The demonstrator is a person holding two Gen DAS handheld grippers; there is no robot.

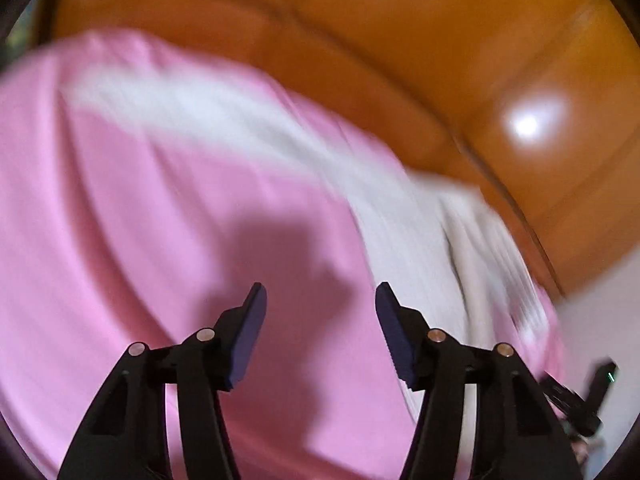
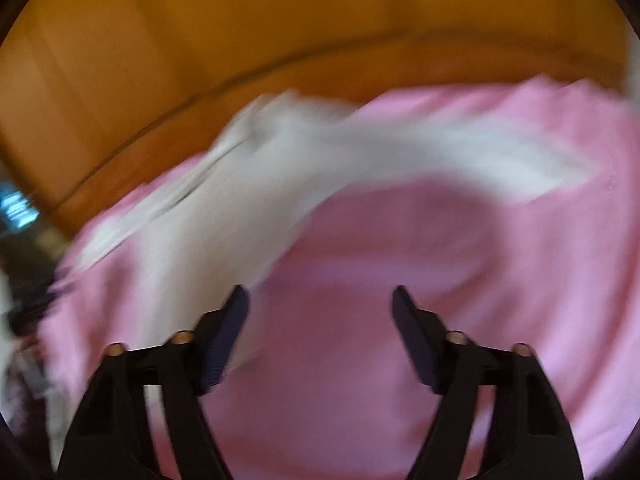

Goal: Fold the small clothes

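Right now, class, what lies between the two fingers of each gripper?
Nothing is pinched. In the left wrist view, the left gripper stands open over the pink cloth; in the right wrist view, the right gripper does too, the white garment beside it.

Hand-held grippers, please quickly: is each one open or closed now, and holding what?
Left hand-held gripper: open, holding nothing, above the pink cloth.
Right hand-held gripper: open, holding nothing, above the same cloth.

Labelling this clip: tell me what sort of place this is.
Probably a home, at a polished wooden table: a pink cloth covers it, and a white garment lies on top. Blur hides the rest.
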